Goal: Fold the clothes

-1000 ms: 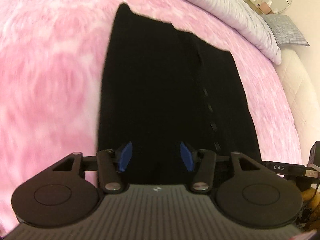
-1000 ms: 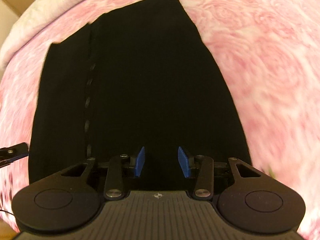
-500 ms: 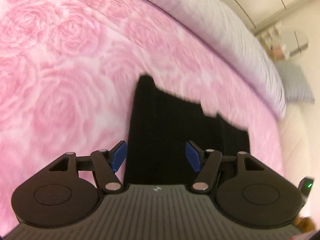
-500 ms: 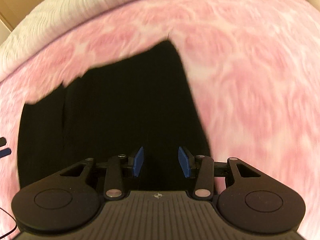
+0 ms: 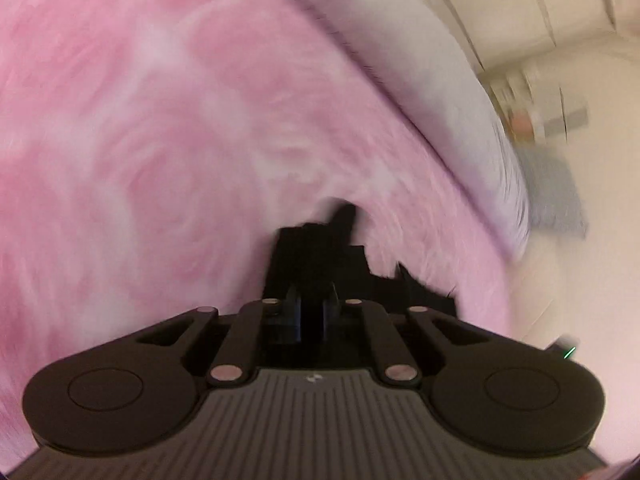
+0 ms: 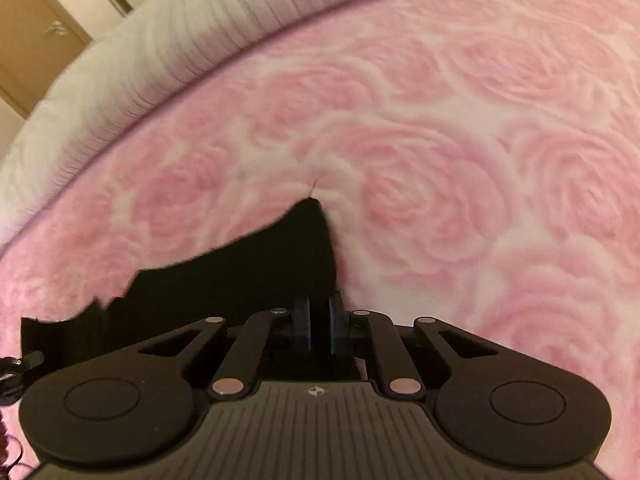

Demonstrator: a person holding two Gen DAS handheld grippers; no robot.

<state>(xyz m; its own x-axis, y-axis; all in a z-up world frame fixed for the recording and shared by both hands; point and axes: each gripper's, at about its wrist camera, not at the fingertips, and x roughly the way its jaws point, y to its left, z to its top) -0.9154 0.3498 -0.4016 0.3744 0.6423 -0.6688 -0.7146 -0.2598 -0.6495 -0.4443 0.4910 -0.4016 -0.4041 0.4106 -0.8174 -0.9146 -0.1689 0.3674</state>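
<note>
Black cloth, one garment (image 6: 256, 280), is lying on the bed, spread over a pink rose-patterned blanket (image 6: 460, 140). Two tools are working it, one at each near corner. From the right wrist view, the right tool (image 6: 320, 326) is sitting clenched on the garment's right edge, dark fabric pinched between its blue pads. From the left wrist view, the left tool (image 5: 311, 316) is likewise clenched on the garment (image 5: 316, 256), its pads nearly meeting around the cloth; this view is blurring heavily. Beyond the garment's far edge, open pink blanket is stretching away on all sides, offering clear room. One pale ribbed cover (image 6: 160, 40) is bordering the blanket's far edge. A wooden door (image 6: 28, 40) is showing past it.
</note>
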